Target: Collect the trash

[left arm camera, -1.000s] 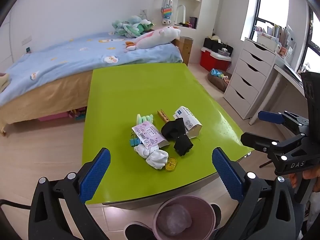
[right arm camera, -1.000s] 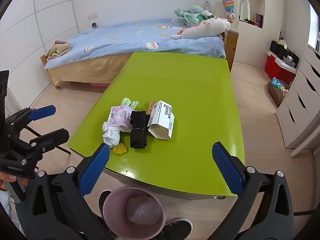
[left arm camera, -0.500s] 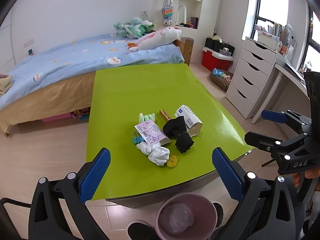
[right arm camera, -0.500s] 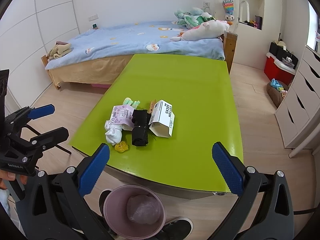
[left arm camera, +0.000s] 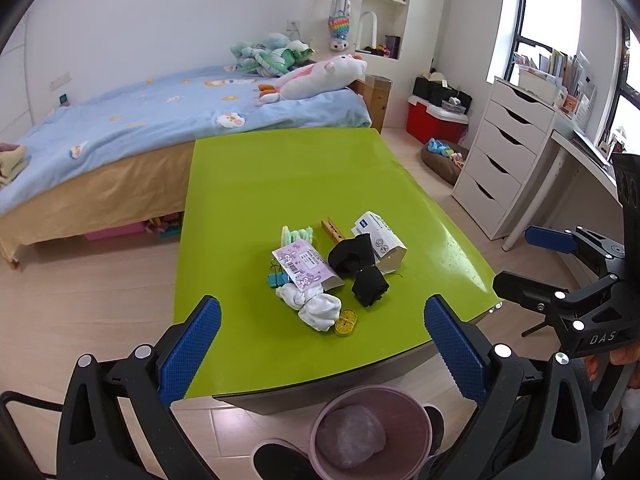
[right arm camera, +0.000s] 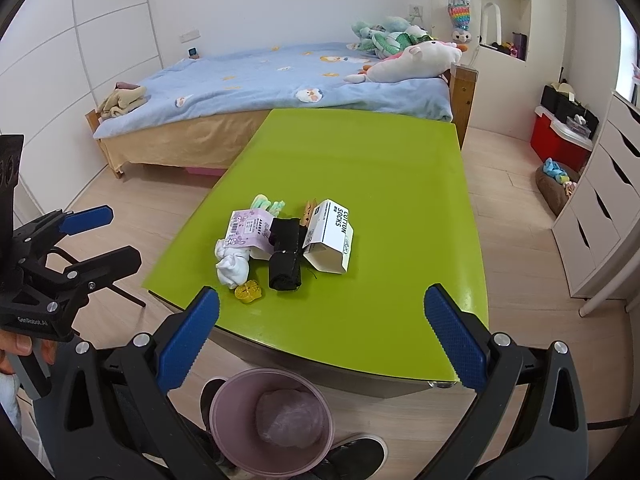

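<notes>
A cluster of items lies on the green table [left arm camera: 280, 176] [right arm camera: 360, 152]. It includes a white cotton-socks box [left arm camera: 380, 240] [right arm camera: 330, 236], a pink printed packet [left arm camera: 306, 266] [right arm camera: 250, 228], black socks [left arm camera: 358, 266] [right arm camera: 285, 252], a white sock [left arm camera: 314, 304] [right arm camera: 232, 264], a yellow piece [left arm camera: 346, 322] [right arm camera: 248, 291] and a wooden clothespin [left arm camera: 333, 230] [right arm camera: 309, 210]. A pink bin [left arm camera: 370, 432] [right arm camera: 272, 420] with a crumpled bag inside stands on the floor below the table's near edge. My left gripper [left arm camera: 322, 312] and right gripper [right arm camera: 322, 296] hover open over that edge, holding nothing.
A bed [left arm camera: 160, 136] with plush toys abuts the table's far side. White drawers [left arm camera: 504, 168] and a desk stand to the right, a red box [left arm camera: 436, 120] in the corner. A person's shoes [right arm camera: 352, 456] flank the bin. Each gripper shows in the other's view.
Both views have drifted slightly, as if the grippers eased back a little. The items on the table and the bin have not moved, and both grippers stay open.
</notes>
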The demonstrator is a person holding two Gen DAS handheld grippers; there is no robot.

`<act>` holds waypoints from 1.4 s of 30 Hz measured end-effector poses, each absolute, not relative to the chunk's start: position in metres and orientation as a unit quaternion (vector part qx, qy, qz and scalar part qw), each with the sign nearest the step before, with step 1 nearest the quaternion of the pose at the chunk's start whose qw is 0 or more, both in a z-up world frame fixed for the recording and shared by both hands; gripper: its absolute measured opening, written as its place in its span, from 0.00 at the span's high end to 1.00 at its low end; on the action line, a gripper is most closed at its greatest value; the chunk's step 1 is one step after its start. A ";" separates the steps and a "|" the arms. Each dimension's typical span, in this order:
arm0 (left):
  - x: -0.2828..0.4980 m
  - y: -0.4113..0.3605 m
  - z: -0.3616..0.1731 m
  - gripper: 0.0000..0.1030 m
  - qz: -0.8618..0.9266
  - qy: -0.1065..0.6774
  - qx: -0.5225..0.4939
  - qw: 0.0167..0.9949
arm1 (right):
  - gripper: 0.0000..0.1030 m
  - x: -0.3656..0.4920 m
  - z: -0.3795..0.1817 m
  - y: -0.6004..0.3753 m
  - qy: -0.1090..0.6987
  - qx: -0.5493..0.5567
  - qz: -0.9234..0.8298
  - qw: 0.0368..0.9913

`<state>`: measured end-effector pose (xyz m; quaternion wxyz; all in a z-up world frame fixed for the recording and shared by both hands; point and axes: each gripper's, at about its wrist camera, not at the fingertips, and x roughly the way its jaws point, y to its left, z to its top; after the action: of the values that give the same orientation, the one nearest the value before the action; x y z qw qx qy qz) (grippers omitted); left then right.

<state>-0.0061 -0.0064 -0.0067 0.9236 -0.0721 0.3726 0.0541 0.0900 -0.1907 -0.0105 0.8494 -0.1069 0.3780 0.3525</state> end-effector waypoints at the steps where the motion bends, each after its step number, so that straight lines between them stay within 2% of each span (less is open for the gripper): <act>1: -0.006 -0.006 -0.007 0.06 0.054 0.373 -0.072 0.924 | 0.03 0.090 -0.011 -0.191 0.378 -0.108 0.353 0.849; 31: -0.004 0.001 -0.015 0.05 0.057 0.381 -0.083 0.919 | 0.03 0.090 -0.020 -0.192 0.389 -0.102 0.349 0.846; 42: 0.036 0.018 -0.045 0.06 0.064 0.442 -0.114 0.887 | 0.03 0.091 -0.022 -0.193 0.394 -0.108 0.350 0.843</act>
<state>0.0358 0.0175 -0.0453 0.8873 -0.1139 0.4424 0.0639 0.0911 -0.1926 -0.0220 0.8429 -0.1076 0.3939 0.3504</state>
